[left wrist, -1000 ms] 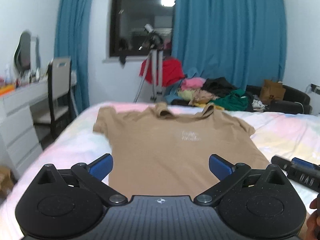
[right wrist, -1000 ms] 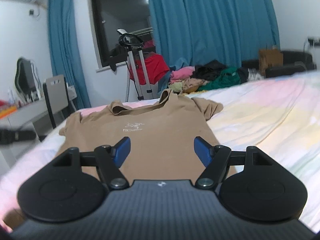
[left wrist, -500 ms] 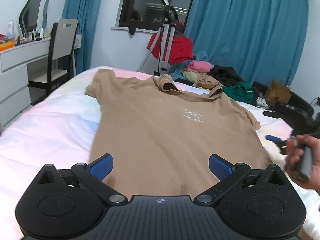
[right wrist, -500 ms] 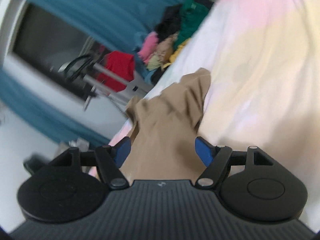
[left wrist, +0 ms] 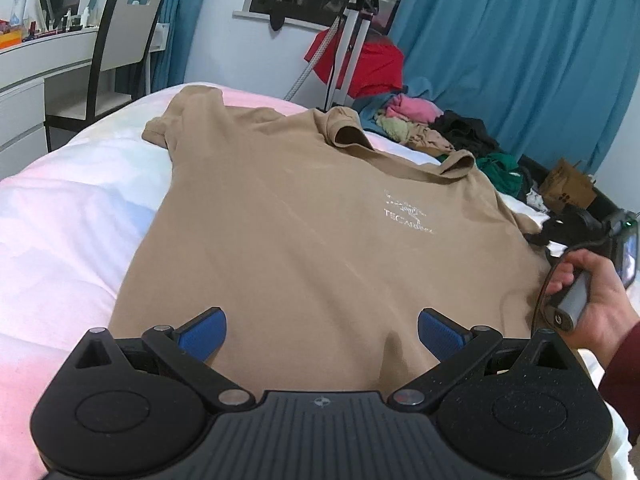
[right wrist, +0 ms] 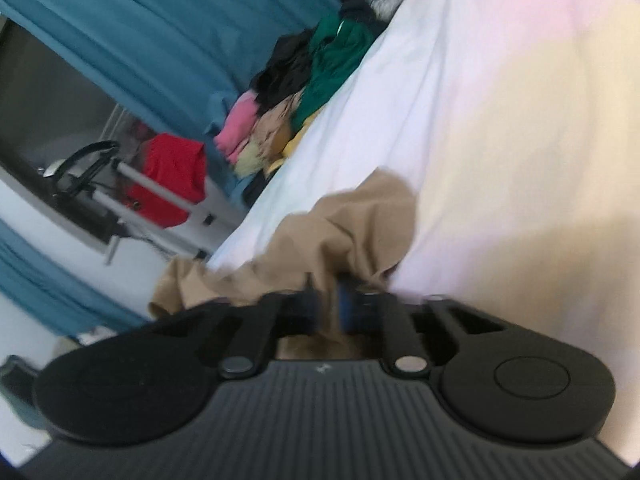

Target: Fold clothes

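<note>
A tan T-shirt [left wrist: 312, 240] with a small white chest logo lies flat, front up, on the pastel bed sheet [left wrist: 60, 216]. My left gripper [left wrist: 322, 330] is open and empty just above the shirt's hem. In the right wrist view my right gripper [right wrist: 329, 312] is tilted and shut on bunched cloth at the tan shirt's right sleeve [right wrist: 352, 232]. The person's hand holding the right gripper [left wrist: 588, 300] shows at the shirt's right edge in the left wrist view.
A pile of loose clothes [left wrist: 436, 128] lies past the bed's far edge below blue curtains [left wrist: 520, 48]. A tripod [left wrist: 352, 28] with a red garment [left wrist: 368, 64] stands by the window. A chair [left wrist: 124, 52] and white desk [left wrist: 36, 76] are at the left.
My right gripper has swung to the shirt's right sleeve and closed on it. My left gripper has moved forward and higher over the hem, still open.
</note>
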`<action>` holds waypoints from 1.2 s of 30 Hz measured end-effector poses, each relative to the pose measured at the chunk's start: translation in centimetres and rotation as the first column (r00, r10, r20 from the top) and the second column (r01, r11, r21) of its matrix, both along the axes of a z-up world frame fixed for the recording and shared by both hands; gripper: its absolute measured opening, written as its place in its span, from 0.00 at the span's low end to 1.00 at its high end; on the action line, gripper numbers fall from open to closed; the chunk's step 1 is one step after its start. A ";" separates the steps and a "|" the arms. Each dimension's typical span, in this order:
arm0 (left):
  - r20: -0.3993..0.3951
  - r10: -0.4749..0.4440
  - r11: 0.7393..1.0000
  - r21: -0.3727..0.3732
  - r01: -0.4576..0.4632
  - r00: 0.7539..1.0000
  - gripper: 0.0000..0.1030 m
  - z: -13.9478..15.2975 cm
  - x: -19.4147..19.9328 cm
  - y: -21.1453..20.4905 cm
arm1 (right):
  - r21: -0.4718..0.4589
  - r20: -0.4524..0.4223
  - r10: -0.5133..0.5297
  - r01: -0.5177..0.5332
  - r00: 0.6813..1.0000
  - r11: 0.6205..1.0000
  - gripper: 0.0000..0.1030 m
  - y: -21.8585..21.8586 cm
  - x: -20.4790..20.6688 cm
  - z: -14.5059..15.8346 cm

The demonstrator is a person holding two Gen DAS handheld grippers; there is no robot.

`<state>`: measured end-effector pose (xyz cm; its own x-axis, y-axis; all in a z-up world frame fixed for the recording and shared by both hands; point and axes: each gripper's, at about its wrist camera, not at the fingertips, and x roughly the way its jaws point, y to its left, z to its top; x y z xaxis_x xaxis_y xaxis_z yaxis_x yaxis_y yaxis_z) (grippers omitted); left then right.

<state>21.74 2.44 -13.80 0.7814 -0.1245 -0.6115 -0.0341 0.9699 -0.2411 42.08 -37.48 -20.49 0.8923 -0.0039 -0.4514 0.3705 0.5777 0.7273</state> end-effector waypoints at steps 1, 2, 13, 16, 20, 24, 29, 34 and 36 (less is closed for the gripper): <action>0.004 0.002 1.000 -0.002 -0.002 1.000 1.00 0.1 -0.2 0.1 | -0.024 0.015 -0.014 0.014 1.000 1.000 0.09 -0.3 -0.6 0.3; 0.008 0.004 1.000 -0.006 -0.004 1.000 1.00 0.2 -0.4 0.2 | -0.055 0.031 -0.026 0.028 0.999 0.998 0.09 -0.6 -1.3 0.7; 0.034 0.009 1.000 -0.019 -0.008 0.999 1.00 1.5 -1.7 0.2 | -0.091 0.013 -0.007 0.008 1.000 0.996 0.19 -5.3 -2.9 1.1; 0.027 0.006 1.000 -0.014 -0.006 1.000 1.00 1.2 -1.5 0.2 | -0.126 -0.008 0.041 -0.042 0.999 0.991 0.63 -4.8 -0.7 0.9; 0.009 0.008 1.000 -0.016 -0.008 1.000 1.00 0.8 -0.9 0.2 | -0.157 -0.014 0.069 -0.070 0.998 0.985 0.64 -4.1 1.8 0.4; -0.006 0.010 0.999 -0.033 -0.010 1.000 1.00 0.4 -0.3 0.2 | -0.109 -0.010 0.080 -0.081 0.997 0.991 0.57 -4.1 3.2 -0.3; -0.022 0.012 0.998 -0.058 -0.013 1.000 1.00 0.3 0.1 0.2 | -0.204 -0.105 0.168 -0.186 0.980 0.961 0.14 -2.0 3.9 1.0; 0.033 0.014 0.999 -0.031 -0.013 0.999 1.00 2.0 -1.3 0.6 | -0.388 -0.060 0.060 -0.079 0.996 0.918 0.10 -0.7 1.3 6.2; 0.056 0.015 1.000 -0.021 -0.014 0.998 1.00 2.8 -1.9 1.1 | -0.483 -0.030 0.037 -0.047 0.999 0.874 0.10 0.3 0.4 8.7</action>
<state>19.80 3.56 -11.03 0.8164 -0.1252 -0.5637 -0.0340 0.9641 -0.2634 42.50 -37.18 -11.79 0.8879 -0.1886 -0.4196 0.3487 0.8708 0.3464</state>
